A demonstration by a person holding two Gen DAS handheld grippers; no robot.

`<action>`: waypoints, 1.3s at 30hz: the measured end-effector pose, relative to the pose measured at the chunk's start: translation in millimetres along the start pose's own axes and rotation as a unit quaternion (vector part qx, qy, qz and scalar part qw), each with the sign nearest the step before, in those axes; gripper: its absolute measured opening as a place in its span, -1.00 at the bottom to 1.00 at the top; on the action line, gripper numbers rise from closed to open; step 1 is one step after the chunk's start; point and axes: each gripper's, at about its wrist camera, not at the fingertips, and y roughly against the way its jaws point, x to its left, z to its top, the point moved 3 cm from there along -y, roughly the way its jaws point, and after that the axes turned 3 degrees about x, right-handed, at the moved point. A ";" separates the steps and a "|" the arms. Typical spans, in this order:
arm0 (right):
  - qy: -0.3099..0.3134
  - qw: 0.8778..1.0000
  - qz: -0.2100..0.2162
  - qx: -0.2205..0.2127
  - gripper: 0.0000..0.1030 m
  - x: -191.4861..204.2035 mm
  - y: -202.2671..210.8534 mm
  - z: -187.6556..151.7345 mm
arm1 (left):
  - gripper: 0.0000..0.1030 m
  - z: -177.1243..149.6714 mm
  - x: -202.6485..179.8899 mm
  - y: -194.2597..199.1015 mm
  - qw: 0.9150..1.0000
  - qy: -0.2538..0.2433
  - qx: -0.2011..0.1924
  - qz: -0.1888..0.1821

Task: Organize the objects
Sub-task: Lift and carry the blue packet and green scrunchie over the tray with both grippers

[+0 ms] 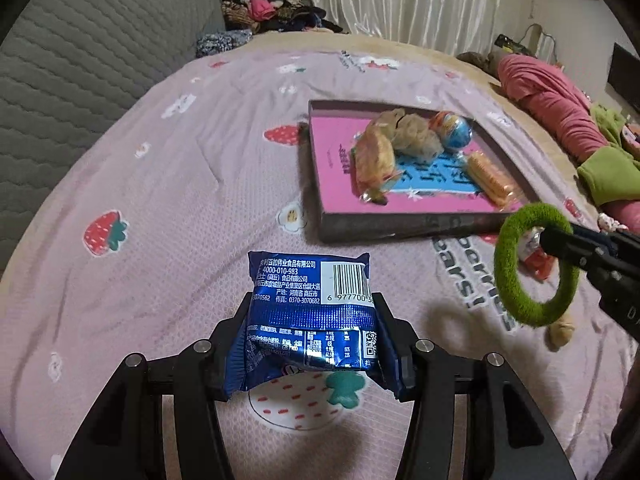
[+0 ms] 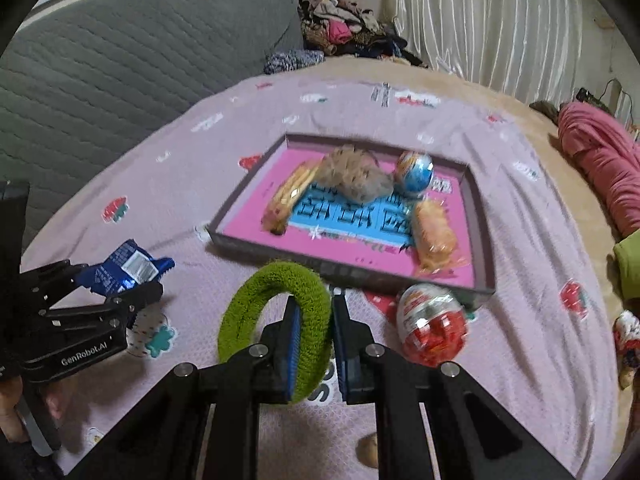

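My left gripper [image 1: 312, 312] is shut on a blue snack packet [image 1: 310, 312], which hangs above the pink strawberry bedspread [image 1: 160, 184]. In the right wrist view the same left gripper [image 2: 120, 284] and blue snack packet [image 2: 128, 270] show at the left. My right gripper [image 2: 314, 300] is shut on a fuzzy green ring [image 2: 276, 280], pinching its right side. The green ring [image 1: 520, 308] and right gripper [image 1: 554, 240] also appear at the left wrist view's right edge. Ahead lies a pink tray [image 2: 340, 270] holding wrapped snacks and a blue egg [image 2: 414, 172].
A red-and-white plastic egg [image 2: 432, 324] lies on the bedspread by the tray's near right corner. A small tan object [image 1: 560, 332] sits closer to me. A grey quilted headboard [image 1: 80, 60] is at the left, piled clothes [image 1: 264, 4] at the back, and pink and green garments [image 1: 560, 112] at the right.
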 end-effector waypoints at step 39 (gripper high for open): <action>-0.003 0.994 -0.049 -0.098 -0.70 -86.2 70.0 113.6 | 0.08 141.7 -114.6 38.4 0.995 -0.048 -0.085 -0.018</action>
